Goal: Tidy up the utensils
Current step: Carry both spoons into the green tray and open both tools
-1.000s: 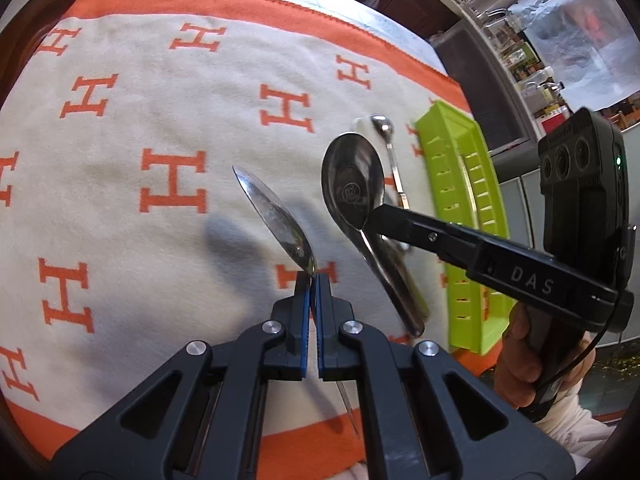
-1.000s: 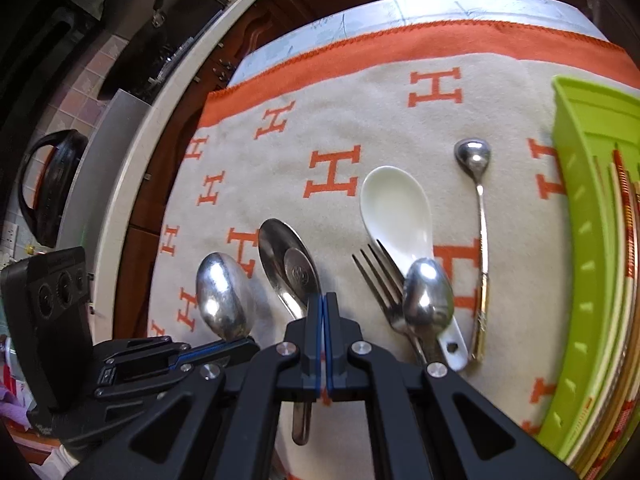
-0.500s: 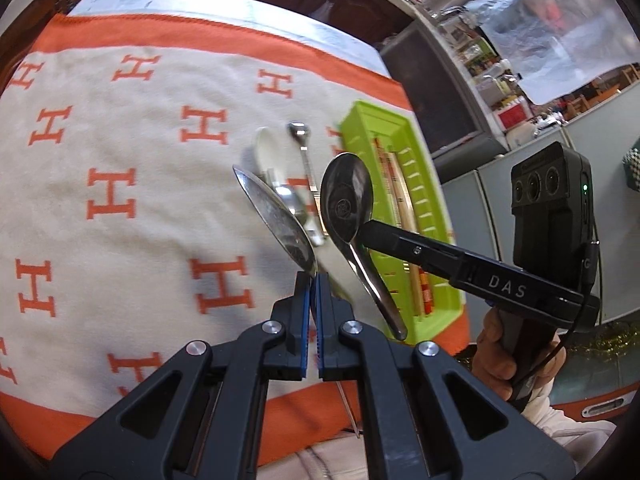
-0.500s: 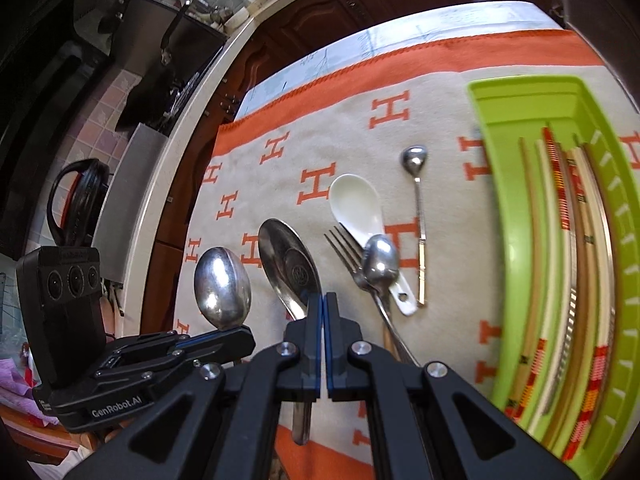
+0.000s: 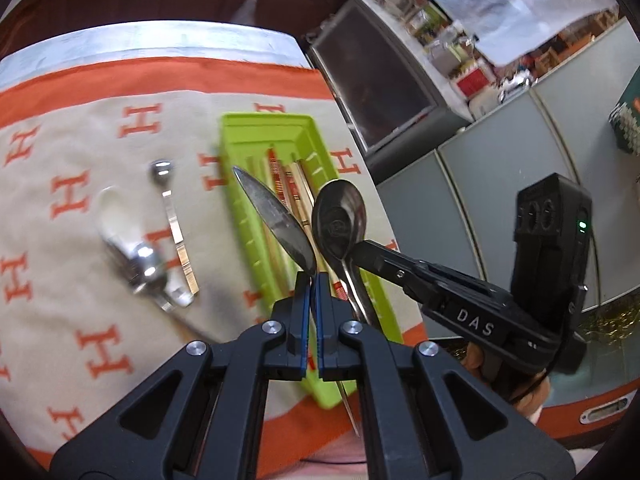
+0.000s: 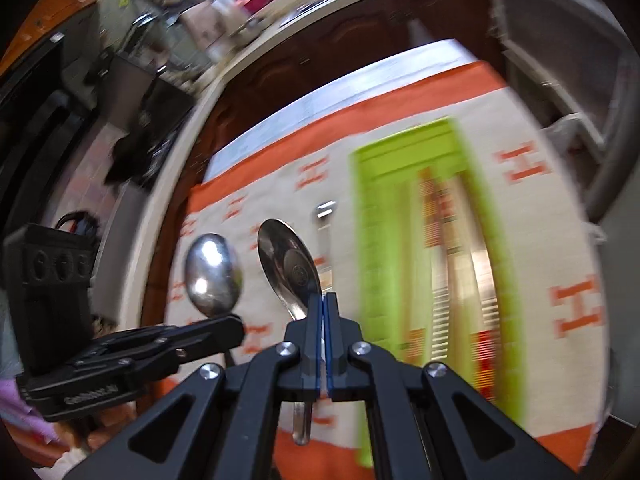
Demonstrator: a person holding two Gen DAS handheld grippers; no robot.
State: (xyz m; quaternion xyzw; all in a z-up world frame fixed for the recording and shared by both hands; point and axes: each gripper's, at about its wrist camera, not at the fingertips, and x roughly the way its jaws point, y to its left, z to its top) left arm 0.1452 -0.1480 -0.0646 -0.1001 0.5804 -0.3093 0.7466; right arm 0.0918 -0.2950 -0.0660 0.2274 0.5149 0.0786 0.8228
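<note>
My left gripper (image 5: 312,280) is shut on a steel spoon (image 5: 276,220), held edge-on above the green tray (image 5: 308,132). My right gripper (image 6: 323,300) is shut on a second steel spoon (image 6: 288,268), bowl up; it shows in the left wrist view (image 5: 340,216) just right of the first spoon, over the tray. The left gripper's spoon shows in the right wrist view (image 6: 214,276) to the left. The tray (image 6: 384,240) holds several chopsticks (image 5: 280,176). On the cloth left of it lie a small steel spoon (image 5: 170,208), a white ceramic spoon (image 5: 114,216) and a steel spoon with a fork (image 5: 144,272).
The orange and cream cloth (image 5: 80,320) covers the table; its right edge runs just past the tray. A dark appliance (image 5: 368,80) and grey cabinets (image 5: 500,168) stand beyond that edge. The right wrist view is motion-blurred.
Both grippers have moved right with their spoons, from over the loose utensils on the cloth to over the green tray. Both stay shut.
</note>
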